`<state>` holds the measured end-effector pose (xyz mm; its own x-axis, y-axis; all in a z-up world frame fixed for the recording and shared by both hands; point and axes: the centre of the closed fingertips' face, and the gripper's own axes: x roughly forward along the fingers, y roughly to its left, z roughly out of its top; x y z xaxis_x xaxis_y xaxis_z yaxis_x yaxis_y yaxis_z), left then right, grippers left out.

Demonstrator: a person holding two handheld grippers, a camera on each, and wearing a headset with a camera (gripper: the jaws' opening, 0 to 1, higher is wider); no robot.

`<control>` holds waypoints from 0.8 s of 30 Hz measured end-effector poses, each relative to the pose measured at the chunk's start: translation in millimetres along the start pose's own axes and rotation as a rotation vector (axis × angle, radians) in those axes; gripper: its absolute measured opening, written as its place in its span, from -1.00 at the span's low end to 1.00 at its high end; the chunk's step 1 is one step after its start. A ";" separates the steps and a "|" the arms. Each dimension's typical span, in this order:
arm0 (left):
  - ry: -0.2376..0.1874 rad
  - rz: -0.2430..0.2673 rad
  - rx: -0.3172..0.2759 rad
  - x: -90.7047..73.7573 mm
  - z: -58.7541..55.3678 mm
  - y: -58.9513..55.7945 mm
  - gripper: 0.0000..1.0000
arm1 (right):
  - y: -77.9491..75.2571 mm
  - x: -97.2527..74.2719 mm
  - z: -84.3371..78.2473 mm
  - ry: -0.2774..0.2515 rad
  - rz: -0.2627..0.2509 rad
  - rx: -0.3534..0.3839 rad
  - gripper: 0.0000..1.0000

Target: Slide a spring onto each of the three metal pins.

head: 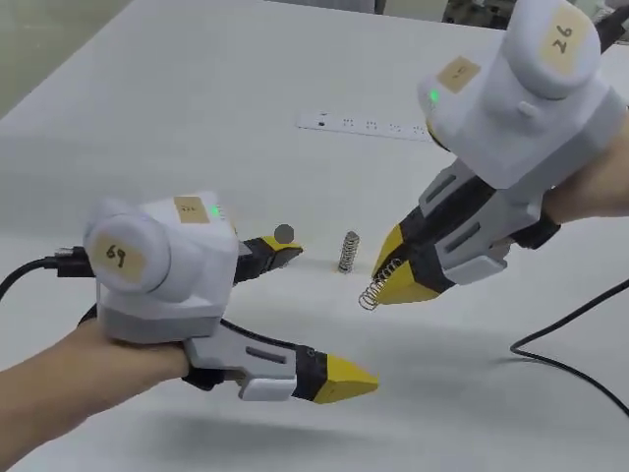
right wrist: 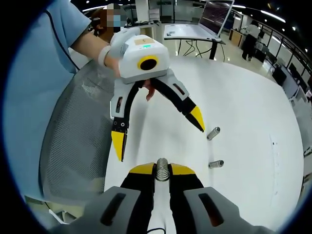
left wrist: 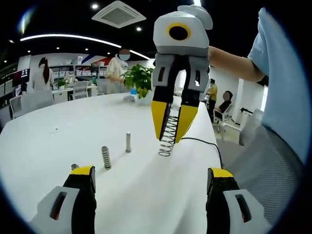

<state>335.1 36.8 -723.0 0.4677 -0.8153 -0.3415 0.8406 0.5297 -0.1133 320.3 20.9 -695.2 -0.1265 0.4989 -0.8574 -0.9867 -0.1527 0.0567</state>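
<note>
My right gripper (head: 395, 280) hangs above the white table, shut on a spring (head: 371, 293) that sticks out below its yellow tips. From the left gripper view, that spring (left wrist: 168, 136) is held upright in the right gripper (left wrist: 170, 138). On the table stand a pin wearing a spring (head: 348, 252) and a bare pin (head: 284, 234). My left gripper (head: 319, 315) is wide open with nothing in it, left of the pins. In the left gripper view a bare pin (left wrist: 128, 142), the sprung pin (left wrist: 105, 157) and a third pin (left wrist: 74, 167) stand in a row.
A white power strip (head: 364, 125) lies at the back of the table. A black cable (head: 570, 359) trails on the right. In the left gripper view, people, chairs and a potted plant (left wrist: 139, 78) are beyond the table's far end.
</note>
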 end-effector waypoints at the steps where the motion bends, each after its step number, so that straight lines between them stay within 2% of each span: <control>1: 0.001 0.010 -0.004 -0.7 -0.8 1.7 0.93 | -0.2 0.0 -0.1 0.000 0.000 0.000 -0.85; 12: -0.010 0.077 -0.044 -12.3 -6.1 12.4 0.95 | -1.7 0.0 -0.9 0.002 0.000 0.001 -0.85; 21: 0.023 0.137 -0.053 -27.7 -21.2 25.1 0.95 | -3.4 -0.9 -3.7 0.008 0.002 0.002 -0.85; 24: 0.022 0.160 -0.077 -35.5 -24.8 32.2 0.95 | -5.3 -3.1 -7.3 0.015 -0.001 0.003 -0.85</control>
<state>338.8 88.6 -737.7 0.5872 -0.7140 -0.3813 0.7319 0.6695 -0.1264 326.6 13.9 -696.5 -0.1245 0.4865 -0.8648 -0.9870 -0.1501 0.0576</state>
